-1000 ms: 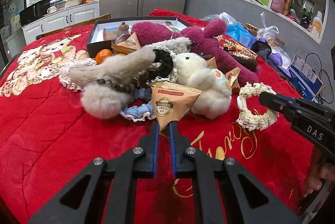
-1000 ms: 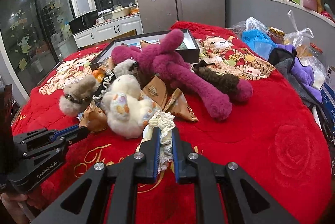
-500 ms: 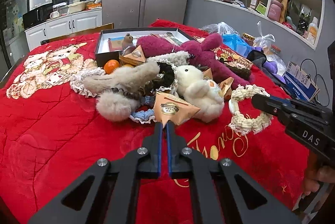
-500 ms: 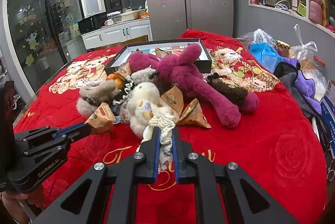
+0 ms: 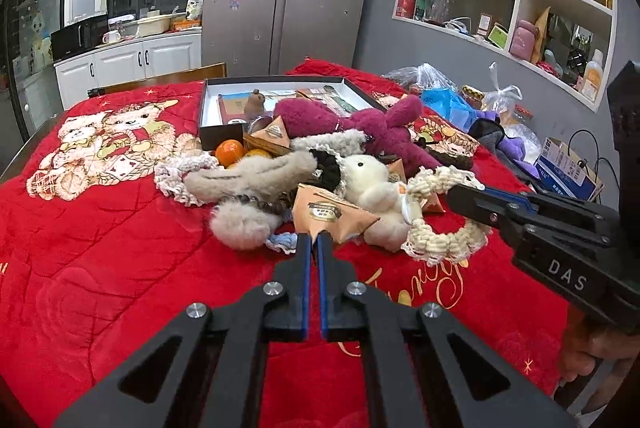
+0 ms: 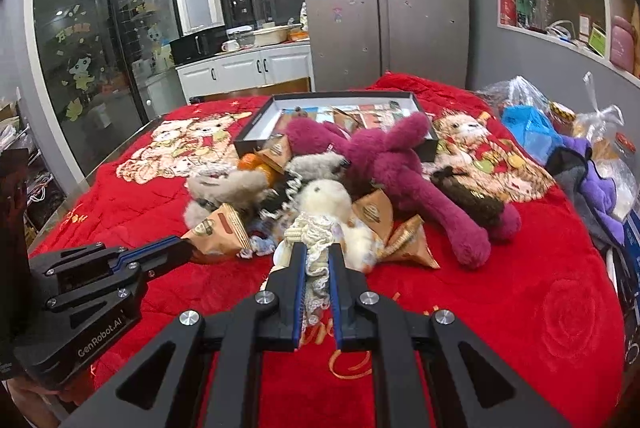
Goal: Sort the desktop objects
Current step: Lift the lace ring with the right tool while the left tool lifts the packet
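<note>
The left gripper (image 5: 313, 236) is pinching the bottom corner of a brown triangular snack packet (image 5: 329, 215), its blue-edged jaws clenched on the paper with almost no gap between them. The packet is sitting just in front of the white plush rabbit (image 5: 370, 183), which I am taking as my landmark in the heap on the red blanket (image 5: 120, 268).

The right gripper (image 6: 318, 252) is gripping a cream braided rope ring (image 5: 444, 228), jaws squeezed on the cord; in its own view the lacy cord (image 6: 316, 268) is bunching between the two fingers. That ring is hanging just to the right of the rabbit, touching its flank.

Counting around the rabbit: one grey plush toy (image 5: 256, 183) is lying to its left, one long magenta plush (image 6: 400, 167) is sprawling behind and to its right, and one dark brown furry toy (image 6: 468, 195) is lying right of the magenta one. I am counting at least four triangular packets: the held one, two more (image 6: 404, 240) right of the rabbit, and one (image 5: 274, 133) behind it near the box. Two oranges (image 5: 230, 151) are sitting behind and left of the rabbit. One black open box (image 5: 208, 135) is standing behind the whole heap, with small items inside that I cannot make out.
</note>
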